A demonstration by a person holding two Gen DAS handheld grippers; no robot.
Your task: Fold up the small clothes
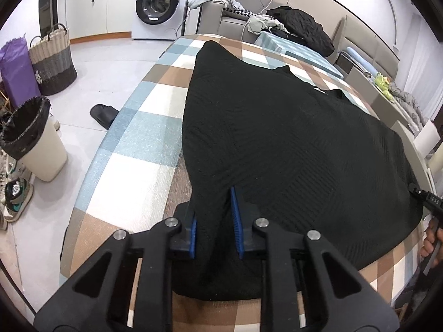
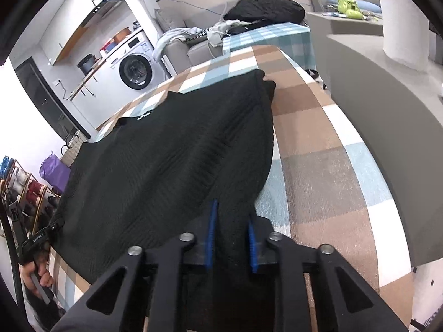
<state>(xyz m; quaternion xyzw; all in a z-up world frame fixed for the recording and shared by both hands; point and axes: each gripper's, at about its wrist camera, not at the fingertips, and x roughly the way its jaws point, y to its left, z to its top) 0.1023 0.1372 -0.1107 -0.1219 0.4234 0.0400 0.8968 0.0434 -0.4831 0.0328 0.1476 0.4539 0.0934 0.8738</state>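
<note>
A black ribbed knit garment (image 1: 277, 138) lies spread over a table with a checked cloth (image 1: 133, 149). My left gripper (image 1: 214, 207) is shut on the garment's near left edge, with the fabric bunched between its blue pads (image 1: 236, 221). My right gripper (image 2: 231, 221) is shut on the near right edge of the same garment (image 2: 171, 160), cloth pinched between its blue pads (image 2: 211, 227). Each view catches the other gripper's tip and the hand holding it at the frame's edge: the right one (image 1: 426, 202), the left one (image 2: 36, 242).
Left of the table stand a bin with a black liner (image 1: 33, 138), a woven basket (image 1: 52, 61), shoes and a slipper (image 1: 103, 114). A washing machine (image 1: 159, 5) stands at the back. A sofa with a black jacket (image 1: 301, 25) lies beyond the table. A grey counter (image 2: 387, 127) runs along the right.
</note>
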